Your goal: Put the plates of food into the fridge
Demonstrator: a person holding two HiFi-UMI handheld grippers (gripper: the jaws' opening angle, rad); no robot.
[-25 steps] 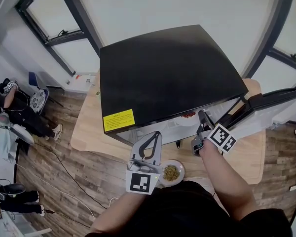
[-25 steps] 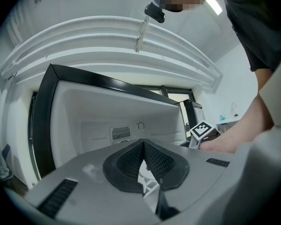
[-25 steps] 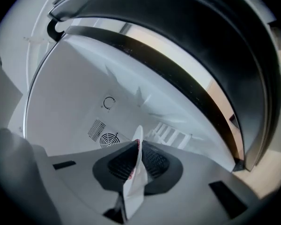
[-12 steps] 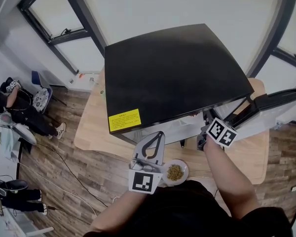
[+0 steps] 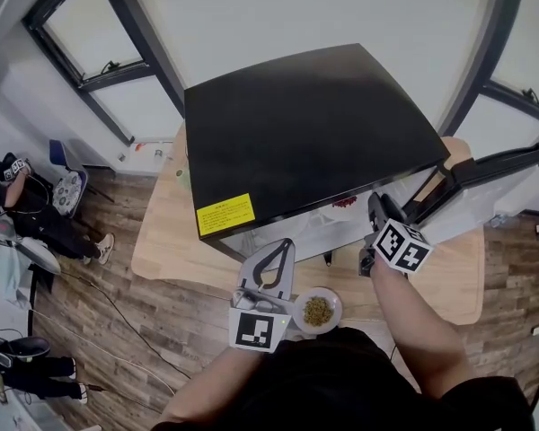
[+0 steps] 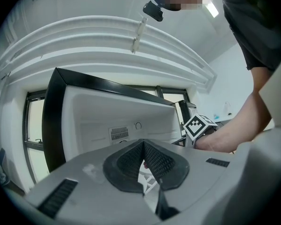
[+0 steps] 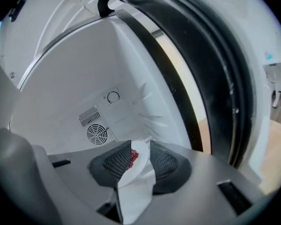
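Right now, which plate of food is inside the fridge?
The plate of red food, between the opening jaws of the right gripper. The greenish-food plate is outside the fridge.

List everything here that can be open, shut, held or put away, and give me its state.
fridge: door open.
plate of red food: just inside the fridge, between the right gripper's jaws.
right gripper: jaws opening around that plate.
plate of greenish food: outside the fridge, held.
left gripper: shut on the greenish plate's rim.
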